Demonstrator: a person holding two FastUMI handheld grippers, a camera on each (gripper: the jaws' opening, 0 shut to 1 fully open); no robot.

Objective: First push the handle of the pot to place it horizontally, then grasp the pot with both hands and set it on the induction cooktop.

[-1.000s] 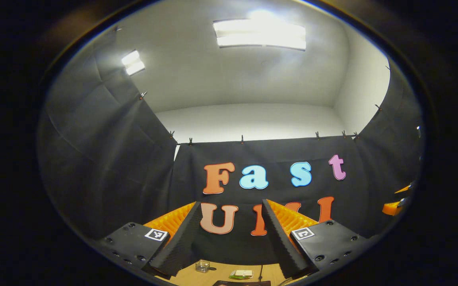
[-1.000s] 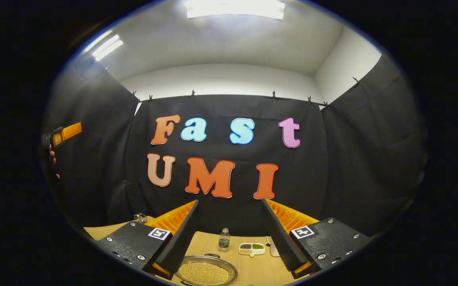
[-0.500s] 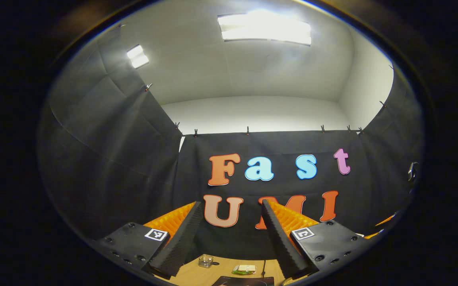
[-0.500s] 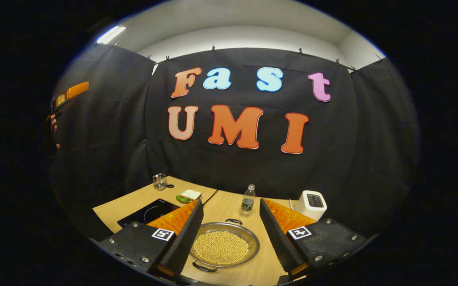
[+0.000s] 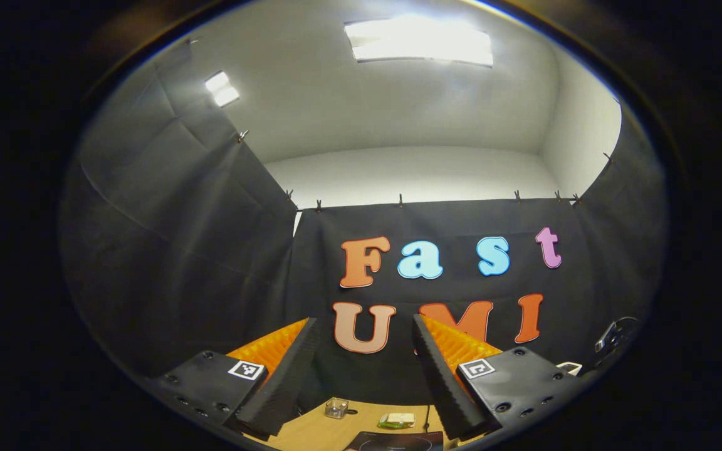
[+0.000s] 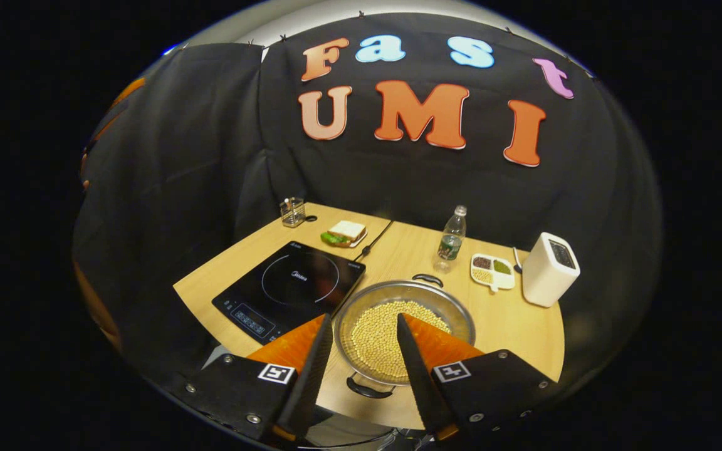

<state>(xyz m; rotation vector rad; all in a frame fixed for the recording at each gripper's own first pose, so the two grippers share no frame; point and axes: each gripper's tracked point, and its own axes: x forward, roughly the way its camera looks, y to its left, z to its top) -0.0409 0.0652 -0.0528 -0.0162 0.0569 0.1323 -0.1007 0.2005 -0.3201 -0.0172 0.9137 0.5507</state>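
Right gripper (image 6: 361,335) fingers spread apart, gripping nothing; pot (image 6: 404,331) sits between and just beyond the tips, right finger overlapping its bowl in the right gripper view; pot is a shallow round steel pan, shiny rim, filled with small pale-yellow beans; two dark loop handles, near handle (image 6: 368,389) between the fingers low down, far handle (image 6: 427,279) beyond the tips; induction cooktop (image 6: 289,289), flat black glass with a printed ring, lies just left of the pot, beyond the left finger; brand mark inside the ring too small to read; all on a light wooden table (image 6: 524,326).

Left gripper (image 5: 361,351) fingers also parted, empty, aimed up at the booth wall; cooktop edge (image 5: 398,443) shows low between them; finger faces ribbed, bodies carry square black-and-white marker tags.
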